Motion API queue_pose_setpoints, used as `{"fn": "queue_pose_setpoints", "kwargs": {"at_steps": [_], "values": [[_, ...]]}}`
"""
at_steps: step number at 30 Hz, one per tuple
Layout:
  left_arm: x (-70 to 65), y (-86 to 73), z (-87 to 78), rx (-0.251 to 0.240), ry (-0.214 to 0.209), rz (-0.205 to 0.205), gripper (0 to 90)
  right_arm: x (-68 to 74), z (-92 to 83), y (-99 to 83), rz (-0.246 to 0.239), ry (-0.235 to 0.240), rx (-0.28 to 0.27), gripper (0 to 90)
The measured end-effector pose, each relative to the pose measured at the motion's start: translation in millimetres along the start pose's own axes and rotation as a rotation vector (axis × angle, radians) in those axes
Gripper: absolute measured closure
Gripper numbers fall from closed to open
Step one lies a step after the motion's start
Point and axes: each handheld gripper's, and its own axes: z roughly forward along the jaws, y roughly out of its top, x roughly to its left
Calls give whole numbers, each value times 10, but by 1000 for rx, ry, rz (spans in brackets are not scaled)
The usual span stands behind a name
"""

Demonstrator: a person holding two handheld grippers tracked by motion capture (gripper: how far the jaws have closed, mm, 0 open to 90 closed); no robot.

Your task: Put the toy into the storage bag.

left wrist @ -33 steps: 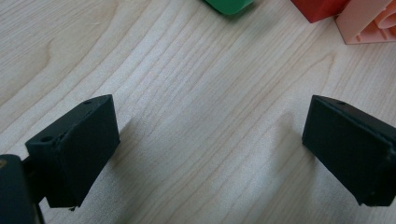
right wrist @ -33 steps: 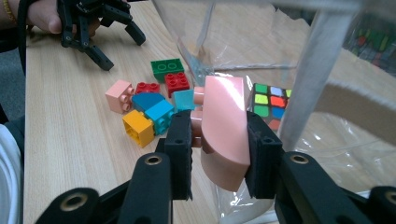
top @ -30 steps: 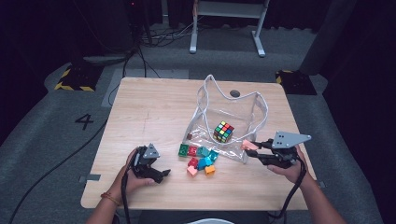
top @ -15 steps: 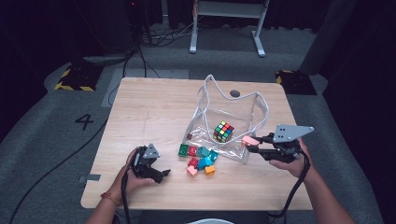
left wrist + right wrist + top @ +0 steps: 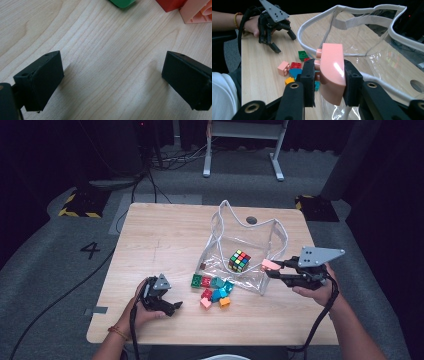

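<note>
In the high view, the right gripper (image 5: 272,269), at the right of centre, is clamped on a pale pink plastic building block (image 5: 270,265) and holds it at the near right corner of the clear plastic bag with white edging (image 5: 248,251); against the frame a second before, this gripper and its block sit higher in the picture, lifted off the light wooden table (image 5: 165,235), and closer to the bag's rim. A multicoloured puzzle cube (image 5: 239,261) lies inside the bag near the frame's centre, unmoved. Just below the bag a loose cluster of small coloured building blocks (image 5: 213,290) rests on the table as before. At the lower left, the left gripper (image 5: 172,307) sits on the table in the person's hand, unchanged in place. In the left gripper view, its two black jaws stand wide apart over bare wood with nothing between them, and block edges show at the top edge. In the right gripper view, the pink block fills the centre, pinched between both black pads, with the bag's white rim just behind it and the left gripper at upper left.
</note>
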Motion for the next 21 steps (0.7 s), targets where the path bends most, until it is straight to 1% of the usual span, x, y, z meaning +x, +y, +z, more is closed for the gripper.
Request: {"fn": "queue_pose_setpoints", "kwargs": {"at_steps": [2, 4, 6, 8, 10, 13, 14, 15, 18, 21], "values": [[3, 1, 0, 0, 0, 2, 39, -26, 1, 50, -16, -9, 2, 676], [3, 2, 1, 0, -2, 2, 38, -62, 1, 101, -7, -12, -13, 676], [3, 2, 1, 0, -2, 2, 38, -90, -3, 146, 7, 0, -27, 676], [4, 2, 1, 0, -2, 2, 38, -117, -2, 198, 7, 8, -42, 676], [3, 2, 1, 0, -1, 2, 38, -138, 10, 223, 1, -3, -39, 676], [4, 2, 1, 0, -2, 2, 38, -211, 36, 267, 8, -10, -38, 676], [3, 2, 1, 0, -2, 2, 38, -239, 47, 284, 4, -21, -34, 676], [3, 2, 1, 0, -2, 2, 38, -262, 56, 301, 14, -25, -30, 676], [3, 2, 1, 0, -2, 2, 38, -359, 99, 342, 20, -35, -20, 676], [3, 2, 1, 0, -2, 2, 38, -446, 156, 373, 37, -43, -9, 676]]}}
